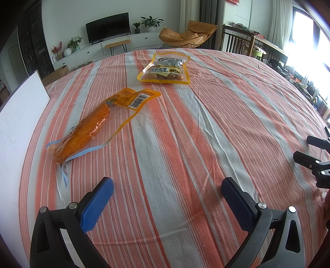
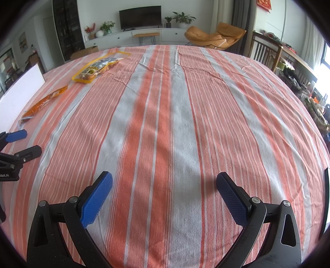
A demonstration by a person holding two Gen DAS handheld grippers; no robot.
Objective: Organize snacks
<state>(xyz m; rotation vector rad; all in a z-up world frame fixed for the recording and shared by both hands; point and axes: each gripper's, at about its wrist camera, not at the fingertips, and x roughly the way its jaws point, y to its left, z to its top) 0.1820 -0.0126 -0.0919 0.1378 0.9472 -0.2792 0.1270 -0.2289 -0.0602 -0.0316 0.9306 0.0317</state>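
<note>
Hovering wide-jawed and empty over the orange-and-grey striped tablecloth (image 1: 175, 144), the left gripper (image 1: 167, 193) and right gripper (image 2: 164, 189) faced an orange vacuum-sealed snack pouch (image 1: 86, 127); beyond it lay a yellow-edged clear bag, perhaps of peanuts (image 1: 165, 69).

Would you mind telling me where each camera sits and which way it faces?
Left wrist: on the left gripper, low over the striped tablecloth, facing the orange snack pack and peanut bag; right gripper at its right edge.
Right wrist: on the right gripper, facing bare cloth; left gripper at its left edge.
Shared: both packs, white board, television.
</note>
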